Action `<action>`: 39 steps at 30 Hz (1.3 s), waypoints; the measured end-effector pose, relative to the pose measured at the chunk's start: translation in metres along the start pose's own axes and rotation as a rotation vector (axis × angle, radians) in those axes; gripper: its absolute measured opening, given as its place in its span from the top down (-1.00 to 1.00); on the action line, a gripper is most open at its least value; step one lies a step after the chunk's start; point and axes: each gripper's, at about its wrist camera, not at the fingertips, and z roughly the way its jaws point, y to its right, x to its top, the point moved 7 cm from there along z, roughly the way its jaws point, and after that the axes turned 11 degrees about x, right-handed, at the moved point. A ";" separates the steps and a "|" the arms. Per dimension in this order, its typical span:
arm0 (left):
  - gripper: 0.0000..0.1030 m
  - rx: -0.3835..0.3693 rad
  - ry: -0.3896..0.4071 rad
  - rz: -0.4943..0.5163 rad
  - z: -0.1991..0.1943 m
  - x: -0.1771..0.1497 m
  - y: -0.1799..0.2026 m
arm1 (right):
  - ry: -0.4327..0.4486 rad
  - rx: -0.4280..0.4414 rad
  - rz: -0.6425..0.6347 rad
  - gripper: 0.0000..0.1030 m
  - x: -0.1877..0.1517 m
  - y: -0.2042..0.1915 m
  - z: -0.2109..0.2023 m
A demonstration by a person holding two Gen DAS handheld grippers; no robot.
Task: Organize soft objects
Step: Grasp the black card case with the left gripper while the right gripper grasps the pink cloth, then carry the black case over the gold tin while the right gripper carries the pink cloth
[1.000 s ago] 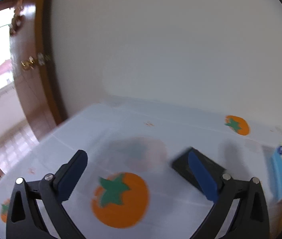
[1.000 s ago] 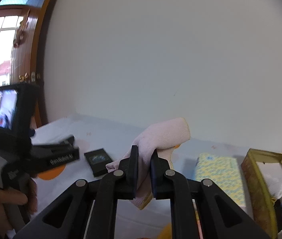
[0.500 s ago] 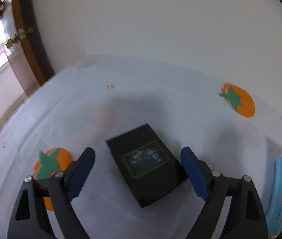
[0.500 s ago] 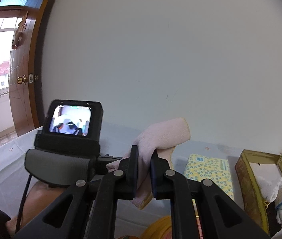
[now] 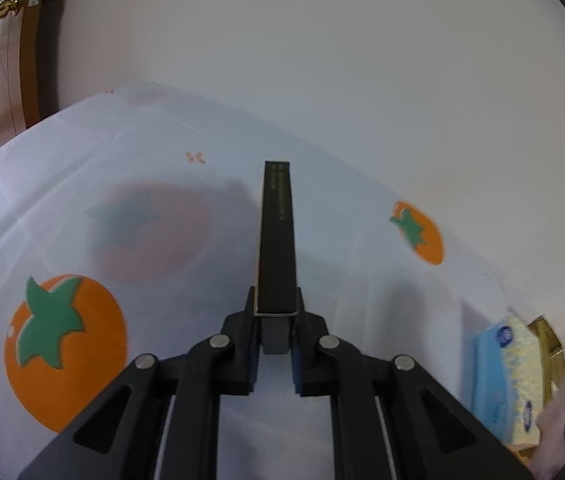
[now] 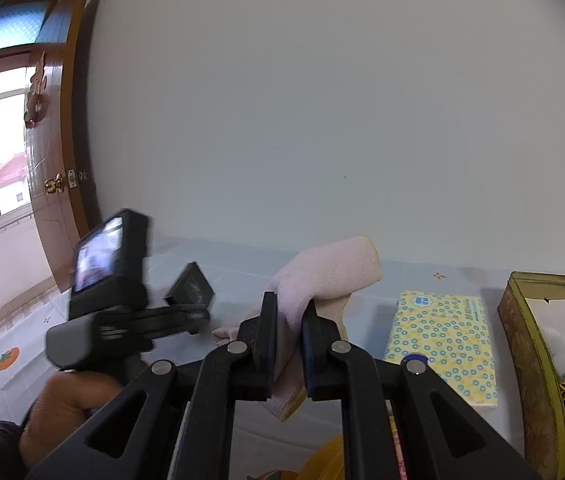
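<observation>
Pink cloth (image 6: 324, 276) folded, yellow-edged, pinched in right gripper (image 6: 288, 344).

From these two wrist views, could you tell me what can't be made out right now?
- Black box: left view shows only its edge; the print there is too small.
- Left gripper: motion-blurred in the right view.
- Tin: cut by the right edge; its white contents are unclear.
- Pink cloth: the right gripper hides its lower part.

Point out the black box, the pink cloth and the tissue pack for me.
black box (image 5: 277, 240), left wrist view, on its narrow upper edge ahead of the fingers.
pink cloth (image 6: 330, 272), right wrist view, on the folded bulge above the fingers.
tissue pack (image 6: 444, 336), right wrist view, on its yellow patterned top face.
</observation>
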 end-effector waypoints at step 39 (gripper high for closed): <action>0.82 0.033 0.527 0.187 -0.145 -0.053 0.032 | 0.151 -0.104 -0.253 0.77 -0.017 0.021 -0.102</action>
